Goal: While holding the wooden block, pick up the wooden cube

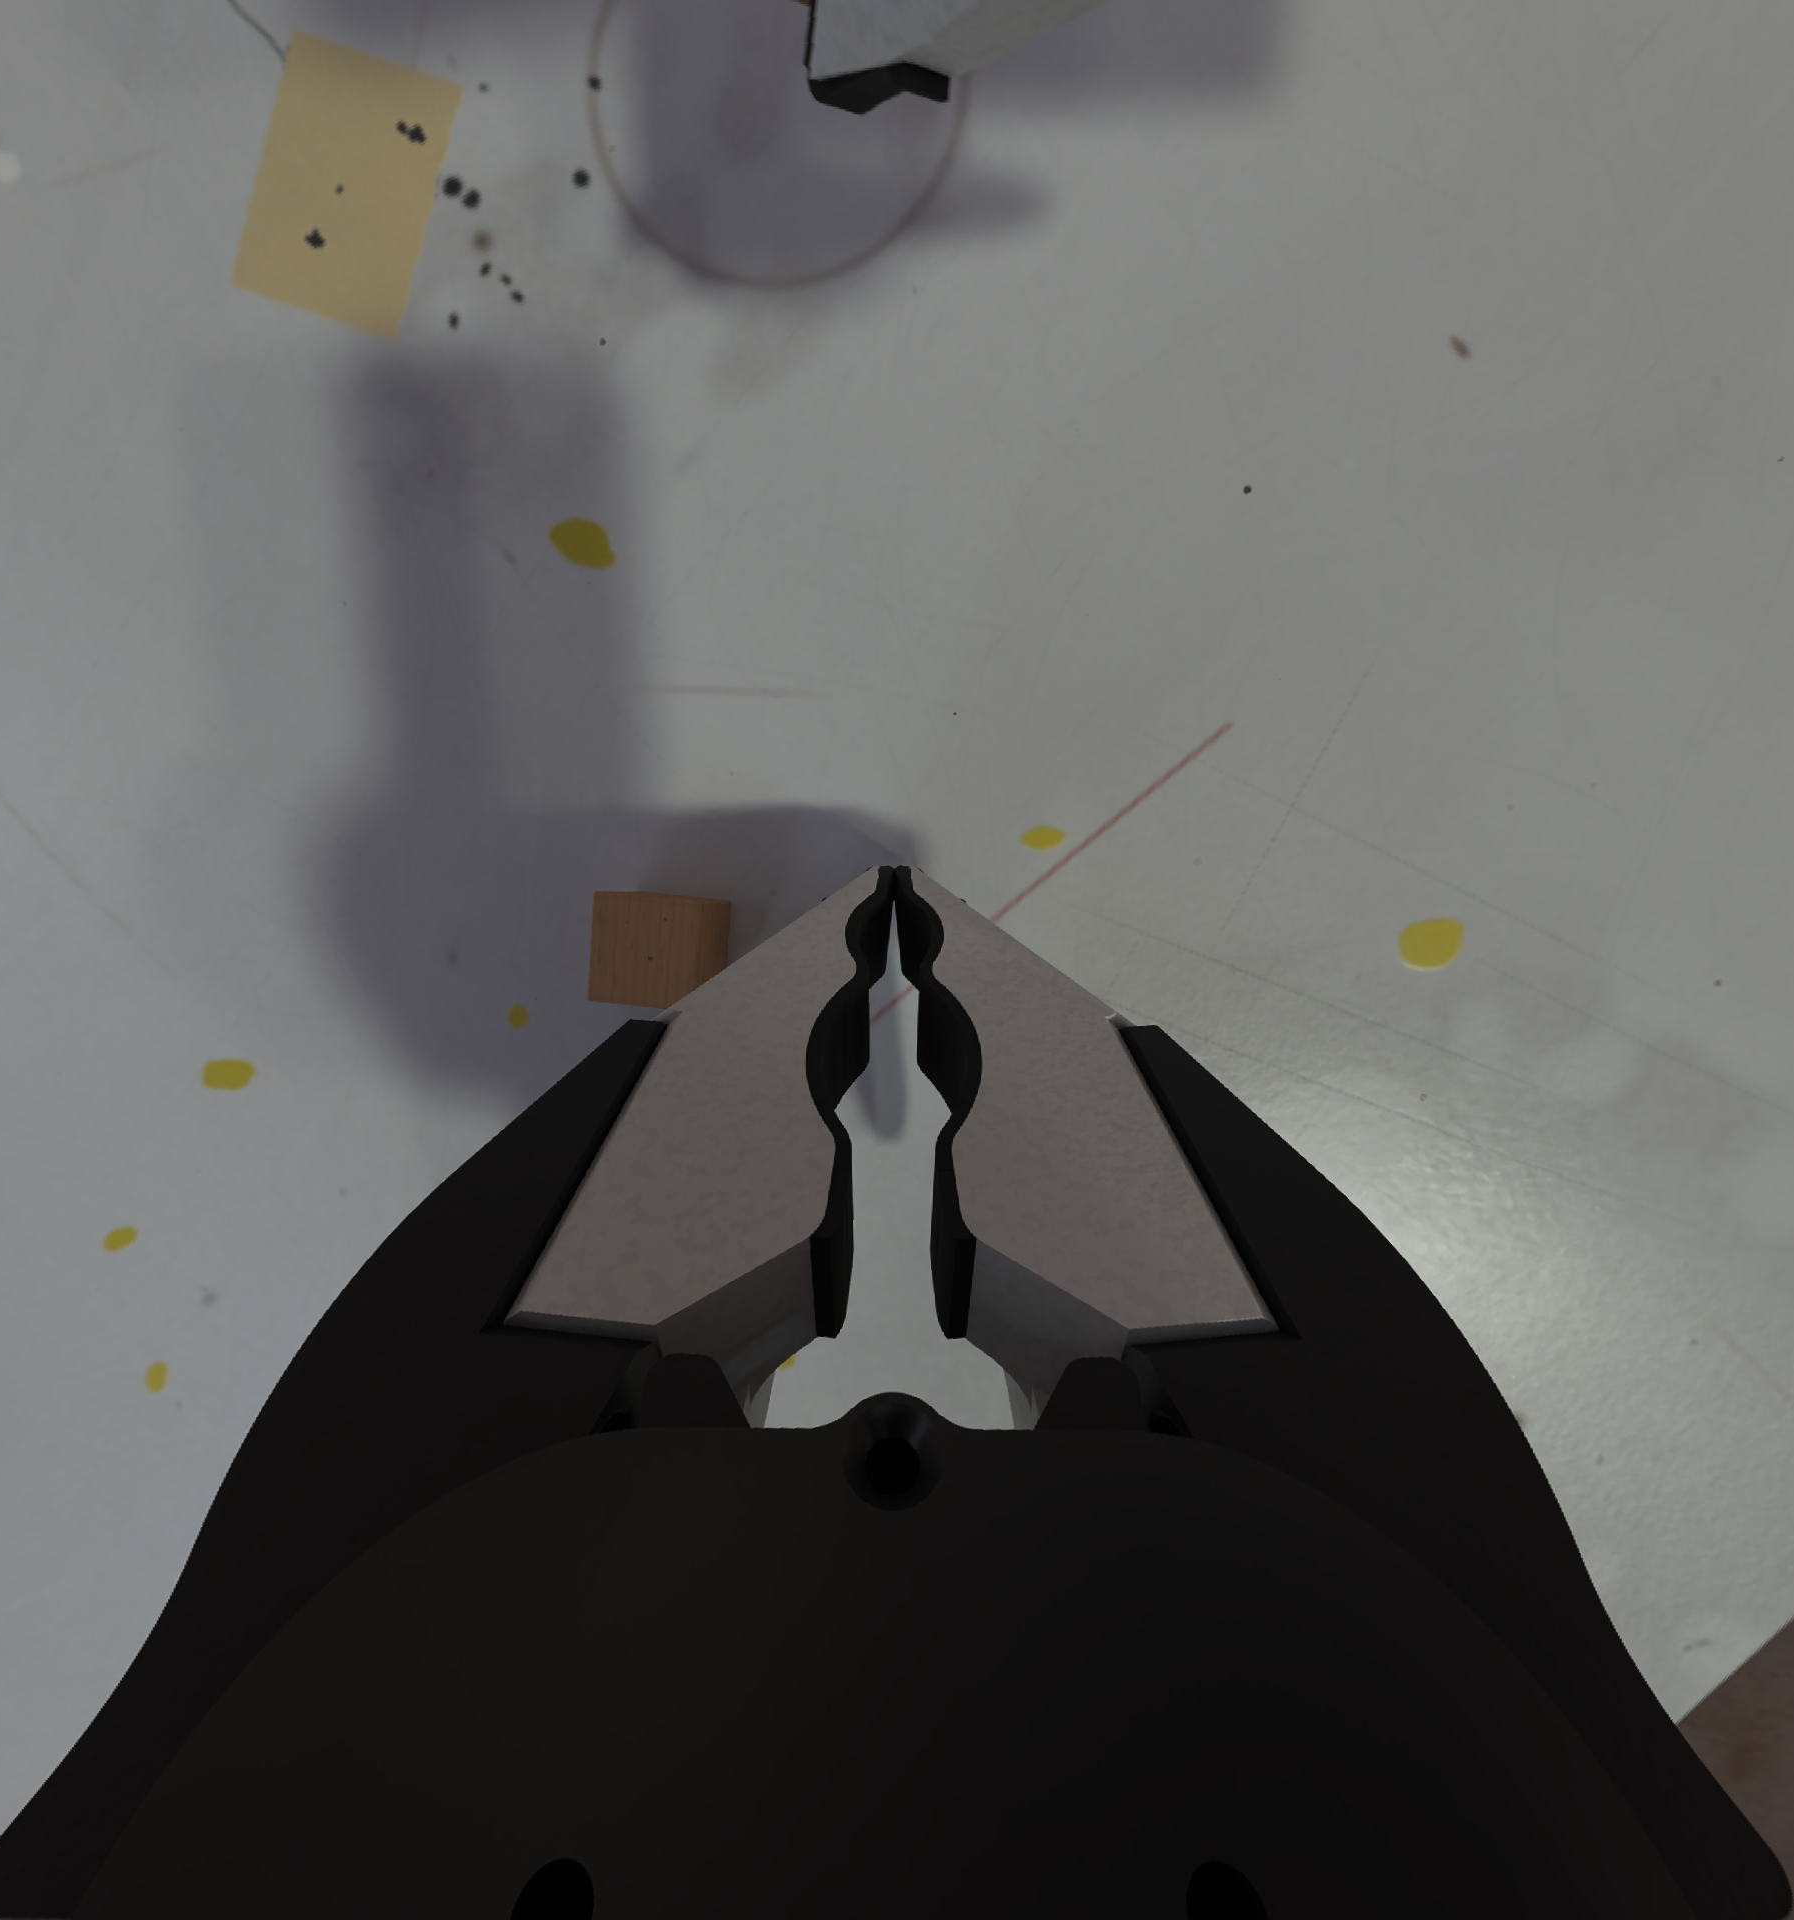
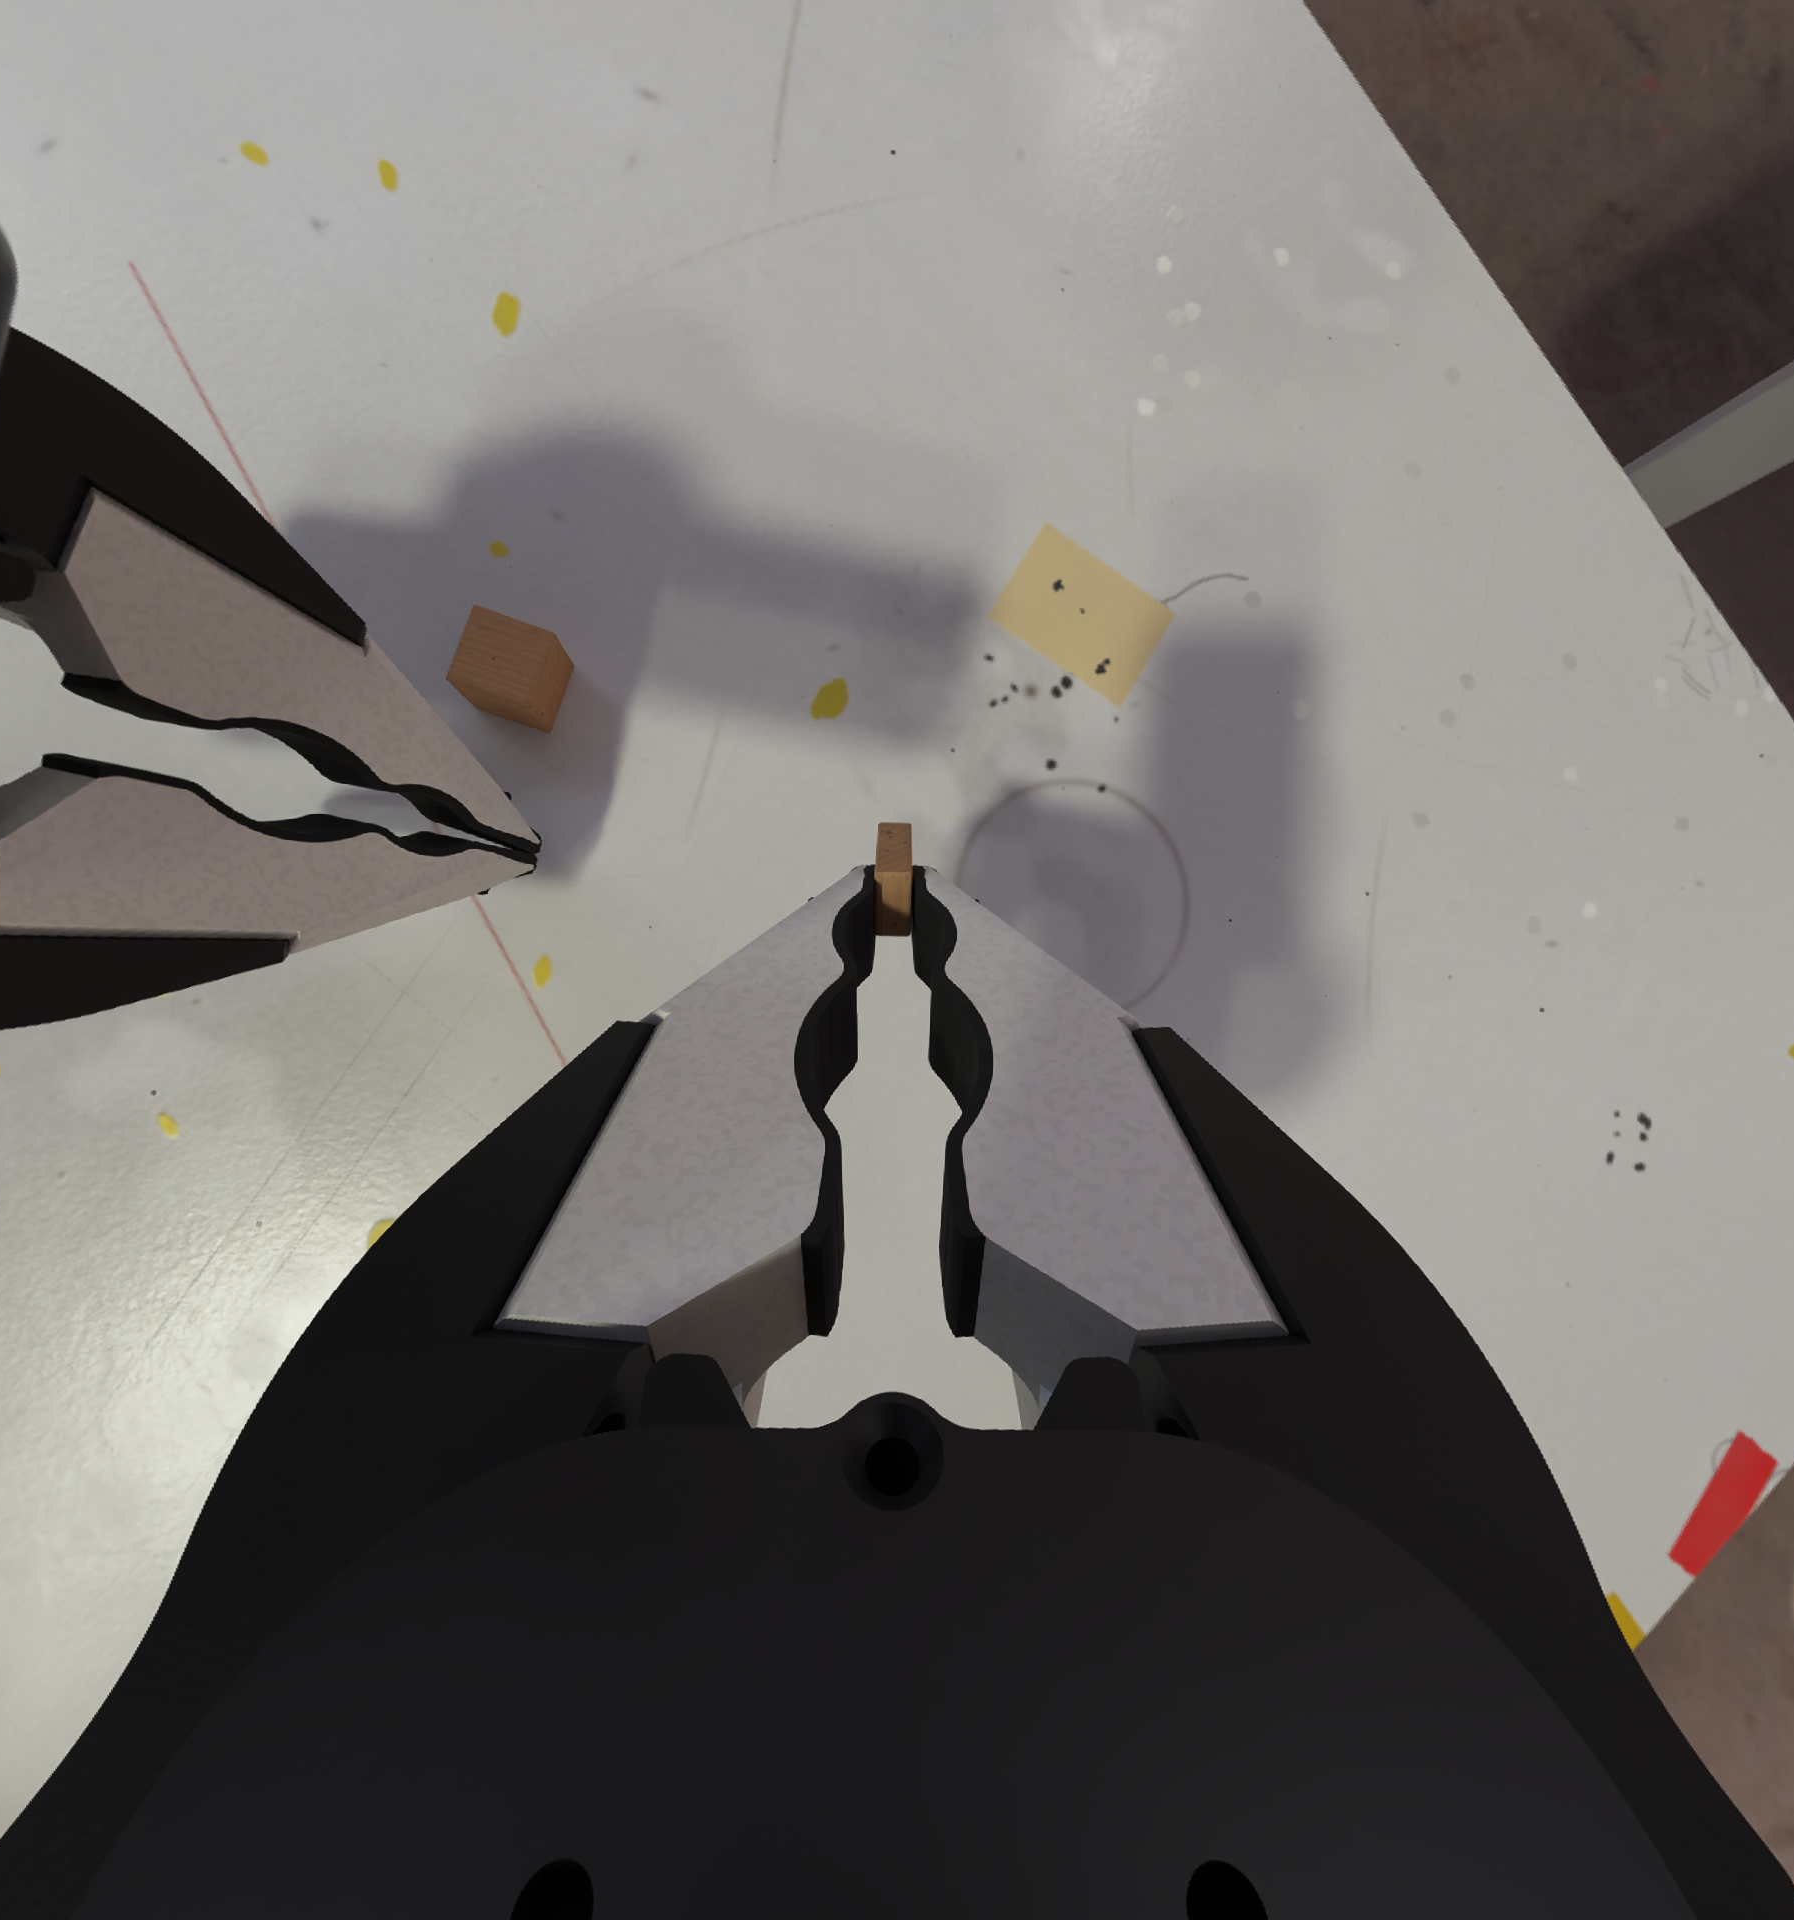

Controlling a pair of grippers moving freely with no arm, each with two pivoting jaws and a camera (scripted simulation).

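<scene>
A wooden cube (image 1: 656, 948) lies on the white table, just left of my left gripper (image 1: 894, 875), which is shut and empty above the table; its left finger hides the cube's right edge. The cube also shows in the right wrist view (image 2: 509, 668), with the left gripper (image 2: 529, 844) to its lower right, apart from it. My right gripper (image 2: 894, 883) is shut on a small wooden block (image 2: 894, 878), held upright at the fingertips above the table. The right gripper's tip shows at the top of the left wrist view (image 1: 877, 83).
A tan paper patch (image 1: 345, 185) lies flat on the table; it also shows in the right wrist view (image 2: 1080, 611). A thin circle outline (image 2: 1075, 894) and yellow spots mark the surface. The table edge (image 2: 1558, 270) runs at the right, with dark floor beyond. A red tape strip (image 2: 1722, 1501) lies near the edge.
</scene>
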